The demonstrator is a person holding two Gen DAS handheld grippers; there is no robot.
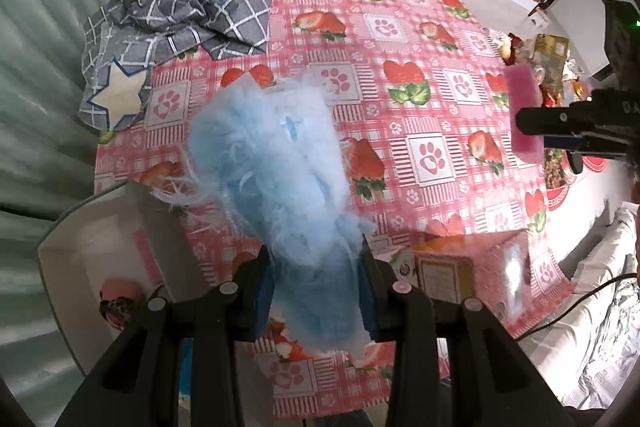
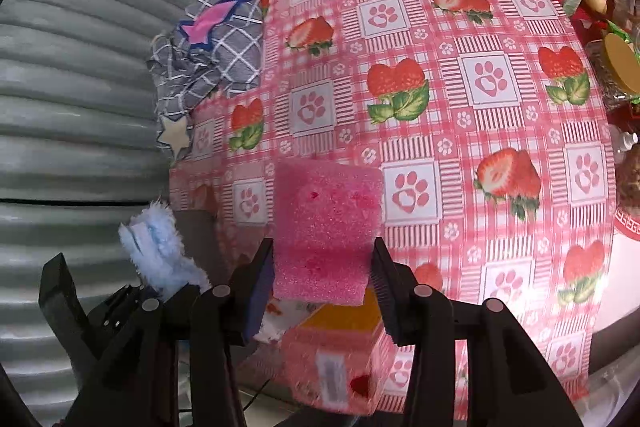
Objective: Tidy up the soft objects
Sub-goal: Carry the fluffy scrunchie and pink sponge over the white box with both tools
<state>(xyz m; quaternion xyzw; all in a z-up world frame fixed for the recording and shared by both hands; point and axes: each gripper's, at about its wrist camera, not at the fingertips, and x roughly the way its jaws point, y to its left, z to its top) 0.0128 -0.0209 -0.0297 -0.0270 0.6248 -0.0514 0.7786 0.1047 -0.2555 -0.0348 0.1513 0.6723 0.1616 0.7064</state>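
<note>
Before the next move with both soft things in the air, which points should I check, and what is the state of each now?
1. Left hand-held gripper shut on the blue fluffy duster: ok.
2. Right hand-held gripper shut on the pink sponge: ok, held by both pads.
3. Both items lifted off the strawberry tablecloth: ok.
4. White bin at the table's left edge open to receive: ok; how full it is, cannot tell.
5. Grey checked cloth put away: not ok, it lies crumpled on the table.
6. Pink box below the sponge, open or closed: cannot tell.
</note>
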